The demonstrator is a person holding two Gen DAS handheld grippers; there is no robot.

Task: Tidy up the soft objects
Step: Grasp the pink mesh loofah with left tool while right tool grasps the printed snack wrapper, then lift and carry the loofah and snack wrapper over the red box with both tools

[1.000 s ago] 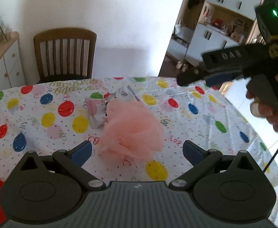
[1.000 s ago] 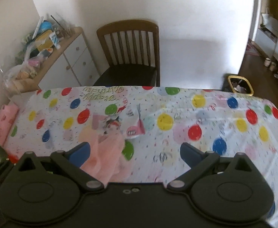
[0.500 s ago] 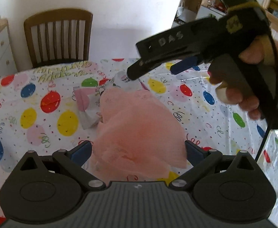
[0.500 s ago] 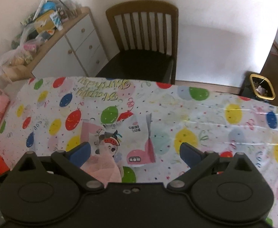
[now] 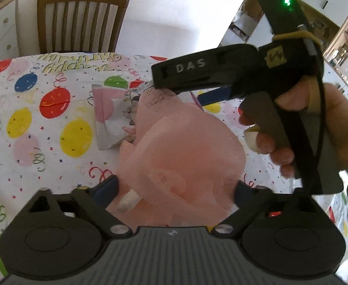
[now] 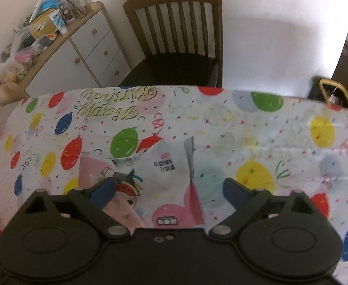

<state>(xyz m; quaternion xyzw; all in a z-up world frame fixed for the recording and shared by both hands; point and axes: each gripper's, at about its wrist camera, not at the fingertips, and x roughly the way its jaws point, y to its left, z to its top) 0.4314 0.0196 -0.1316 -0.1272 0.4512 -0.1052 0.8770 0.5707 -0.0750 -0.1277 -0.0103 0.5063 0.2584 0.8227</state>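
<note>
the pink mesh puff (image 5: 181, 152) lies on the surface (image 5: 43, 142), just in front of the printed pouch (image 6: 164, 190). the left claw (image 5: 176, 187) straddles the puff, closing to pinch it; the right claw (image 6: 169, 190), also closing, straddles the pouch, likely pinning it.

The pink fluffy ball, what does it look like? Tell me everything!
The pink fluffy ball is a bath pouf of bunched peach-pink mesh with a whitish cord loop near its bottom. It sits on the balloon tablecloth, overlapping a printed packet. The left gripper straddles it, jaws closing, pads at its sides.
</note>
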